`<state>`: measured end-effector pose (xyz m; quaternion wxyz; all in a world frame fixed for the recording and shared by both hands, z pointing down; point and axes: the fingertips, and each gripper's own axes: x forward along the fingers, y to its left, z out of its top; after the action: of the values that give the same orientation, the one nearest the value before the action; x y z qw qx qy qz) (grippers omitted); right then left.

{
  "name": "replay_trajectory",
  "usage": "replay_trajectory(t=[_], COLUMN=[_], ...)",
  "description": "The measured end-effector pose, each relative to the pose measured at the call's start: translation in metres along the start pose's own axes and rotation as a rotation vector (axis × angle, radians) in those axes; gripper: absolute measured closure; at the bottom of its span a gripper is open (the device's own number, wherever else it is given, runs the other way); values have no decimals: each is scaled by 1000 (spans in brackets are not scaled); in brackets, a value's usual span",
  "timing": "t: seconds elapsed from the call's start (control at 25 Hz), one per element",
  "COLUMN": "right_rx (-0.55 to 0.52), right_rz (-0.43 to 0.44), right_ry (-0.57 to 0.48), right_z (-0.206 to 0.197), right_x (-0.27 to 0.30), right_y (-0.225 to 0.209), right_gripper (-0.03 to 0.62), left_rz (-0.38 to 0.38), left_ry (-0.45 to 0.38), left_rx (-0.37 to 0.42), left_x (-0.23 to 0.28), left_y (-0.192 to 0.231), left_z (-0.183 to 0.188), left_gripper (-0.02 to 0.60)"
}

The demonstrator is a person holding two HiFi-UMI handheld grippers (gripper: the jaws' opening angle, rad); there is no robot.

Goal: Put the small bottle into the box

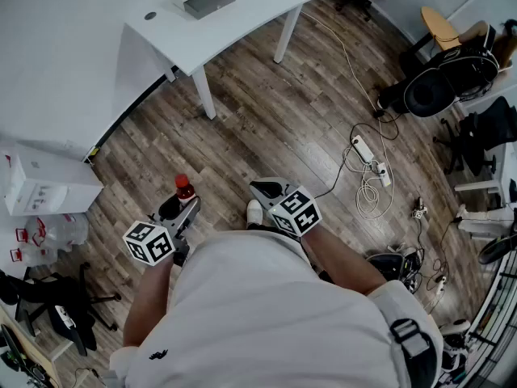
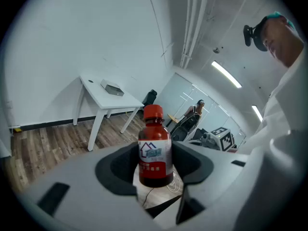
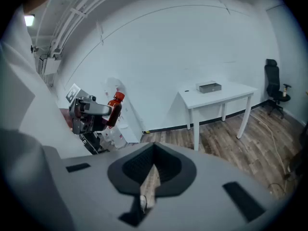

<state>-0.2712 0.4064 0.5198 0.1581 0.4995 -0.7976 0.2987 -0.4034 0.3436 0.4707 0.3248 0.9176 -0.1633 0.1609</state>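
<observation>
A small dark bottle (image 1: 184, 188) with a red cap stands upright between the jaws of my left gripper (image 1: 182, 208), which is shut on its body. In the left gripper view the bottle (image 2: 155, 148) fills the notch of the left gripper (image 2: 155, 173), label facing the camera. My right gripper (image 1: 265, 191) is held beside it over the floor, jaws together and empty; its own view shows the right gripper (image 3: 150, 179) with only a thin slit. The grey box (image 1: 208, 0) lies on a white table (image 1: 242, 14) far ahead. The right gripper view also shows the bottle (image 3: 114, 109) and box (image 3: 208, 87).
Wooden floor lies between me and the table. A power strip with cables (image 1: 367, 156) is on the floor to the right, near office chairs (image 1: 448, 75). A white cabinet (image 1: 44, 186) and plastic bottles stand at the left, next to a white wall (image 1: 56, 63).
</observation>
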Motion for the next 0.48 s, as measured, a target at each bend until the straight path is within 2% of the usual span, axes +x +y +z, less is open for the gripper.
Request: replay_trajectory(t=[0.24,0.48], right_rx=[5,55], right_rz=[-23,-65], right_ry=[-17,-62], right_z=[2,1], right_x=[-26,-57], right_y=[-53,-104], right_gripper=[589,589], left_rz=[-8,-30], left_ry=[14,22], left_rx=[30,52], left_x=[54,111], left_y=[-19,-40], left_z=[14,33], left_gripper=[360,360])
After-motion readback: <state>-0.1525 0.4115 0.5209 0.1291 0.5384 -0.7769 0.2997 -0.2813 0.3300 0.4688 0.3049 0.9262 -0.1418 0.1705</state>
